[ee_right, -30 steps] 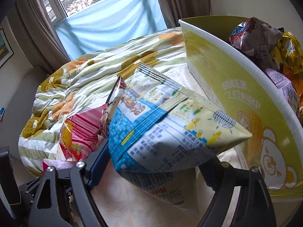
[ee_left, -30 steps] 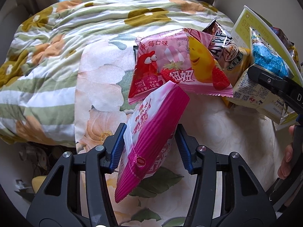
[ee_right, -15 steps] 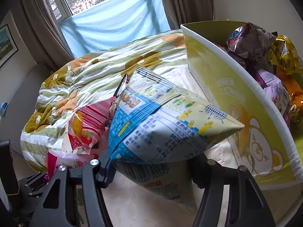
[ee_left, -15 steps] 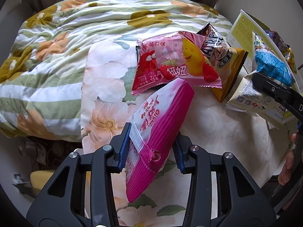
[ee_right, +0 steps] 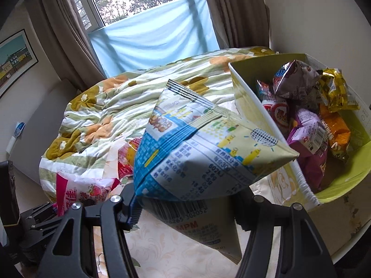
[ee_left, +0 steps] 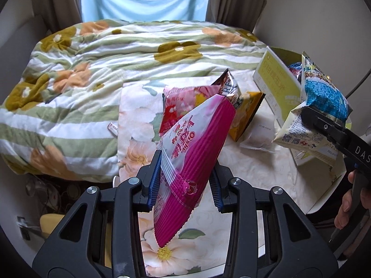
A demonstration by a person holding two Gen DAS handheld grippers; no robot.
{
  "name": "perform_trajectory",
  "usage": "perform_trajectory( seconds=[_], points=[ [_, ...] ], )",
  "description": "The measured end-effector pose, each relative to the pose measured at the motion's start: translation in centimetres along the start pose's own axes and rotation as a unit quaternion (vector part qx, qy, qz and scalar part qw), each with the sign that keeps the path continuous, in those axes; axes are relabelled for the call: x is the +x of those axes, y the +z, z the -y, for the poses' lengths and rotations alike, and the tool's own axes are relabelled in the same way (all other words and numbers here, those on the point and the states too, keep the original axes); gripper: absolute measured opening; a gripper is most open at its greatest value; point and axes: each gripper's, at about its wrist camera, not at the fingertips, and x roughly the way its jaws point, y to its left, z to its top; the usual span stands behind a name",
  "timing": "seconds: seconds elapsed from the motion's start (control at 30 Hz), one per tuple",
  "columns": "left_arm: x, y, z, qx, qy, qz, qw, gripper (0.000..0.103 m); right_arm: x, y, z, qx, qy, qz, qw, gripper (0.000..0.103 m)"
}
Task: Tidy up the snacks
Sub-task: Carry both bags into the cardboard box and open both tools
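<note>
My left gripper is shut on a pink and white snack bag and holds it above the floral tablecloth. My right gripper is shut on a blue and cream snack bag, held up beside the left wall of a yellow-green box. The box holds several snack packets. In the left wrist view the right gripper with its bag shows at the right, in front of the box. A pink strawberry bag and a yellow packet lie on the table.
A flowered quilt covers the bed behind the table. A small flat white sachet lies on the tablecloth near the box. The table's front edge curves at the lower right. A window with curtains is beyond.
Both grippers have risen with their bags. The blue and cream bag has moved closer to the box's rim, and the box's contents show more fully.
</note>
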Motion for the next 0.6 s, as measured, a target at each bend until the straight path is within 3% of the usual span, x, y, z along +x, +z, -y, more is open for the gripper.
perform_trajectory(
  seconds=[0.27, 0.43, 0.6],
  points=[
    [-3.7, 4.8, 6.8, 0.03, -0.016, 0.058, 0.9977, 0.034, -4.8, 3.1, 3.9, -0.005, 0.02, 0.016, 1.0, 0.059],
    [-3.7, 6.9, 13.4, 0.037, -0.026, 0.079, 0.9959, 0.034, -6.8, 5.0, 8.7, -0.027, 0.017, 0.015, 0.999, 0.059],
    [-2.2, 8.1, 20.9, 0.038, -0.052, 0.075, 0.9951, 0.034, -8.4, 6.7, 14.9, -0.038, 0.014, 0.003, 0.999, 0.059]
  ],
)
